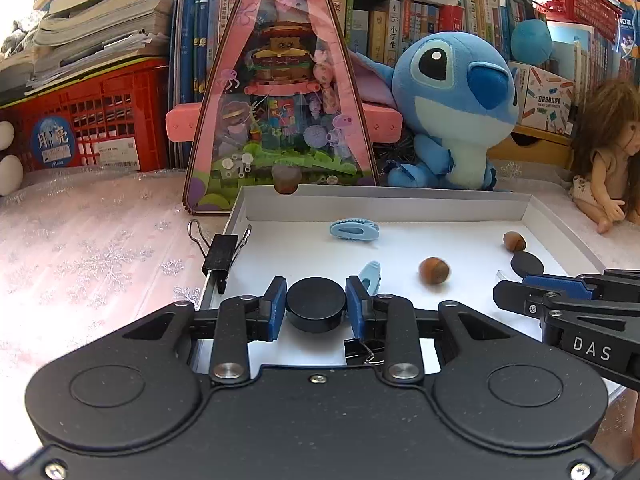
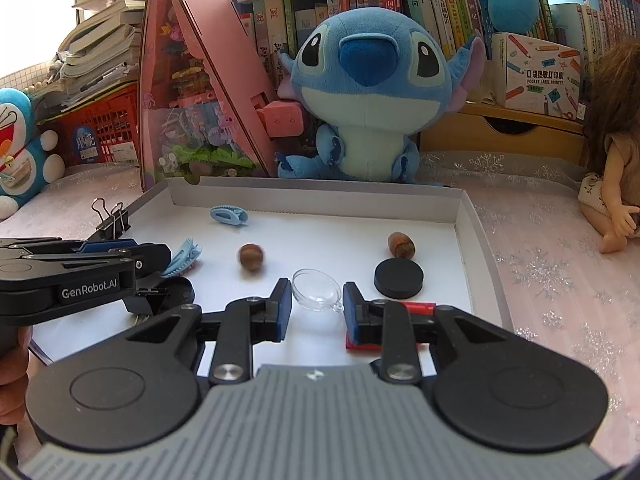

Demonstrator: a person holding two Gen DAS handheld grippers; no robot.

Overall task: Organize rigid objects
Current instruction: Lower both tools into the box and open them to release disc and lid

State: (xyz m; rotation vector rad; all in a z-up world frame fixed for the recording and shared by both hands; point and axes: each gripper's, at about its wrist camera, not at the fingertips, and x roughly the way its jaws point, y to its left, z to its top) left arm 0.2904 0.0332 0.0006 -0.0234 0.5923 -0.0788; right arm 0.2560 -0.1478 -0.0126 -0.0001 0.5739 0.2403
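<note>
Mid-sort inside white tray [image 1: 384, 204], both tools down among the loose bits.

Left gripper [image 1: 316, 306]: clenched on black disc [image 1: 316, 309], blue pads flush on both sides. Disc near tray's front-left area, looks seated on or just off the floor, can't tell which.

Right gripper [image 2: 317, 304]: jaws straddling clear dome cap [image 2: 314, 290], narrow gaps visible on both sides, so not clamped. Cap resting on tray floor, near front centre.

Elsewhere in tray: second black disc [image 2: 399, 279] right of the cap, two hazelnuts [image 2: 251, 257] [image 2: 401, 245], two light-blue hair clips [image 2: 228, 215] [image 2: 182, 258], red flat piece [image 2: 416, 308] under right jaw linkage. Binder clip [image 1: 222, 250] hanging on left rim.

Likely step: pairing like with like, left disc presumably headed to its twin on the right.

Next move needs: lift left disc clear, cross over without clipping right tool or rolling nuts. Right needs small squeeze, gently; cap is thin, slick, may pop out or crack. Loop tab on cap's right side may foul the pad.
</note>
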